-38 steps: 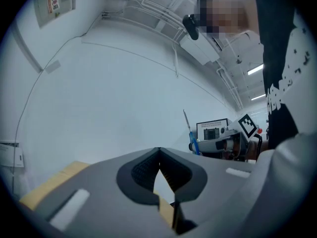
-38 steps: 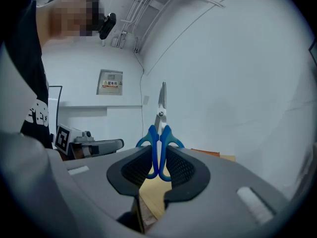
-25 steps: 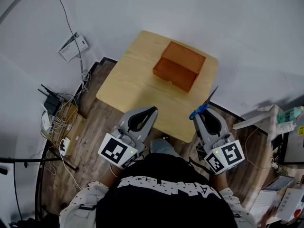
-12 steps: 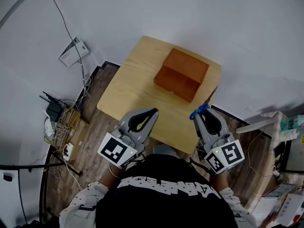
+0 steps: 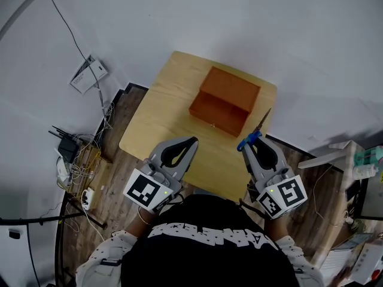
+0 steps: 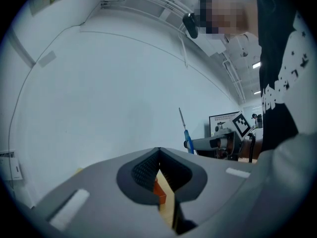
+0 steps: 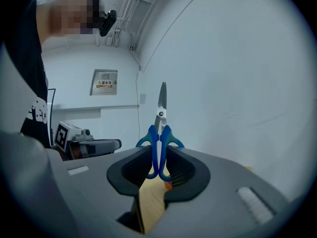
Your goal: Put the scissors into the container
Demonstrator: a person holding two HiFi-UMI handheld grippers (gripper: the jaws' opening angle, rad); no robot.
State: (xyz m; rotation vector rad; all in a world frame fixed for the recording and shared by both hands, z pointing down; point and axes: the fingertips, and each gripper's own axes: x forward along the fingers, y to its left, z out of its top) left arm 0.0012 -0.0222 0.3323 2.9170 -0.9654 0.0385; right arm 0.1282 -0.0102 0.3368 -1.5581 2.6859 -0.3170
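Blue-handled scissors (image 5: pixel 254 133) (image 7: pixel 159 138) stick up out of my right gripper (image 5: pixel 250 144) (image 7: pixel 159 168), which is shut on their handles, blades pointing away from me. In the head view they hover over the table's near right edge, just right of the brown open container (image 5: pixel 225 100). My left gripper (image 5: pixel 190 143) (image 6: pixel 158 175) is shut with nothing in it, over the table's near edge. Through its jaws a sliver of the container (image 6: pixel 159 188) shows. The scissors (image 6: pixel 184 130) and right gripper also appear in the left gripper view.
The container stands on a small light wooden table (image 5: pixel 161 121) against a white wall. On the floor at left lie a router and tangled cables (image 5: pixel 75 151). A white stand (image 5: pixel 326 154) sits at the right.
The view has shifted slightly, so the table and container sit a little lower left. Both grippers hold about the same pose, the scissors still clamped.
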